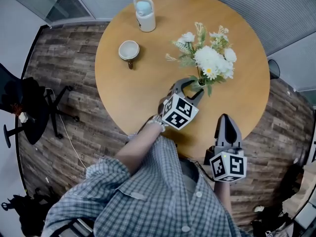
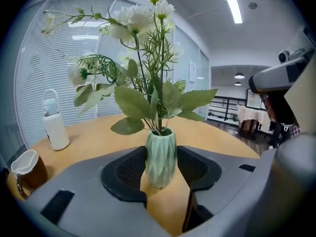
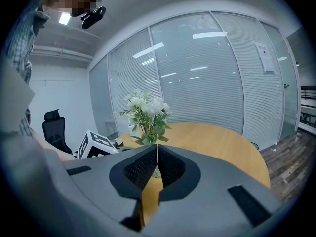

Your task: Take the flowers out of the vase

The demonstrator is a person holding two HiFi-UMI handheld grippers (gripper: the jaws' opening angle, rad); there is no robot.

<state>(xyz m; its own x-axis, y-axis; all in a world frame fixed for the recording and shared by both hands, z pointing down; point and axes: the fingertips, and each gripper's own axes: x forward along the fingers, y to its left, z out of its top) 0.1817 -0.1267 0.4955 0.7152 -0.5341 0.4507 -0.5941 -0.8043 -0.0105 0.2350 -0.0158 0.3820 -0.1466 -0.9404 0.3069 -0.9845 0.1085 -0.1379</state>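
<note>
White flowers point(image 1: 210, 58) with green leaves stand in a small pale green ribbed vase point(image 1: 198, 86) on the round wooden table point(image 1: 143, 98). My left gripper point(image 1: 193, 86) reaches to the vase from the near side. In the left gripper view the vase point(image 2: 161, 169) stands upright between the two black pads point(image 2: 126, 172), which touch its sides, and the flowers point(image 2: 143, 28) rise above it. My right gripper point(image 1: 225, 117) hovers over the table's near edge, to the right of the vase and apart from it. Its jaws are shut with nothing between them point(image 3: 157, 154). Beyond them the flowers point(image 3: 145, 110) show.
A white bottle point(image 1: 144, 14) stands at the table's far side and a brown and white mug point(image 1: 129, 51) sits to its left front; both also show as the bottle point(image 2: 54, 125) and mug point(image 2: 29, 169). A black office chair point(image 1: 24, 107) stands on the floor at the left.
</note>
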